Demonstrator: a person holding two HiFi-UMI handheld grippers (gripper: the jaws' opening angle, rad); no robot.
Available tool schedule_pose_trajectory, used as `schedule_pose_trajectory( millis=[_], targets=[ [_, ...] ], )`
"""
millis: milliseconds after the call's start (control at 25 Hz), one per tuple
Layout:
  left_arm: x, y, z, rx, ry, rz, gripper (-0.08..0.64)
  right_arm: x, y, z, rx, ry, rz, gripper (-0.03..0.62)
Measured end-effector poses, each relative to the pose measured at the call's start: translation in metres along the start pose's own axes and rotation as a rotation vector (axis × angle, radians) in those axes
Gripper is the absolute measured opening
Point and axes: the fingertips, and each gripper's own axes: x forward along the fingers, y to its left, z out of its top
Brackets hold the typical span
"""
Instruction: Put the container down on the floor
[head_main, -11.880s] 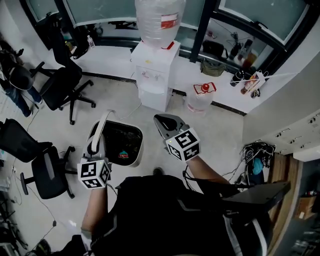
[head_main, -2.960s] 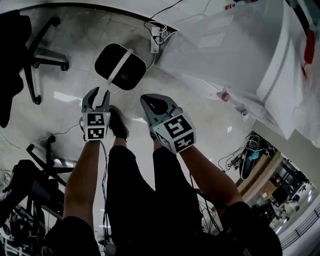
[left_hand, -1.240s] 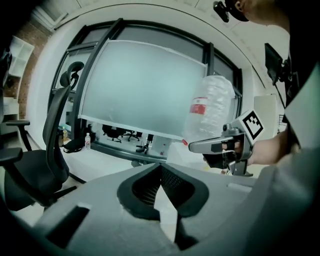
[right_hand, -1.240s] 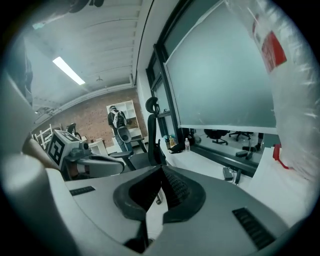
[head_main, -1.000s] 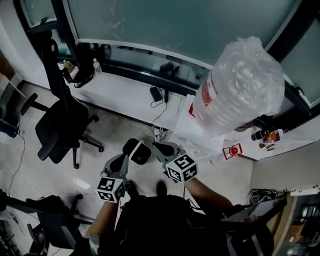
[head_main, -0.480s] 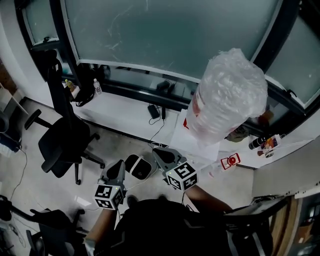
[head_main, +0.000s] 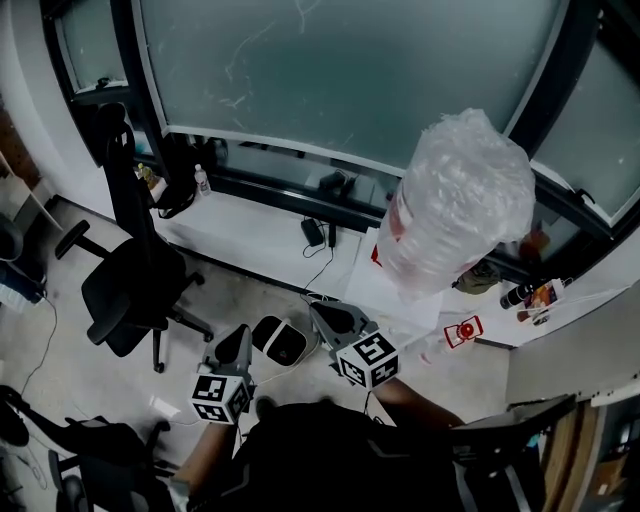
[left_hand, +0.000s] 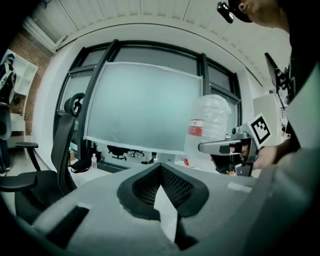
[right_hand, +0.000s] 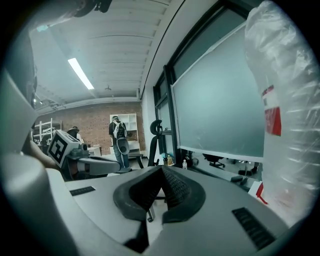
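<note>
Left gripper (head_main: 239, 337) and right gripper (head_main: 322, 313): jaws closed on nothing. Each gripper's own view shows the pads meeting with no object between them. Container (head_main: 280, 340) sits on the floor (head_main: 250, 285) just ahead, between the two tips in the head view, apparently touching neither.

Judgement: placement looks done. What's left is a clean retreat — keep both grippers off the rim, no nudging.

Hard to read: the container is small and partly overlapped by the grippers, so a flat seat can't be confirmed. Neither gripper view shows it. Farther back, the wrapped water bottle (head_main: 455, 200) hides most of the dispenser beneath it.
</note>
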Motion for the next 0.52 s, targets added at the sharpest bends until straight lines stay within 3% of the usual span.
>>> schedule_pose_trajectory(
  millis=[280, 520],
  targets=[
    [-0.009, 0.007, 0.013, -0.02, -0.055, 0.037, 0.011, 0.002, 0.0, 0.005, 0.005, -0.038, -0.014, 0.0],
    [-0.024, 0.018, 0.011, 0.024, -0.059, 0.089, 0.011, 0.005, 0.01, 0.002, 0.011, -0.026, -0.012, 0.0]
  ],
)
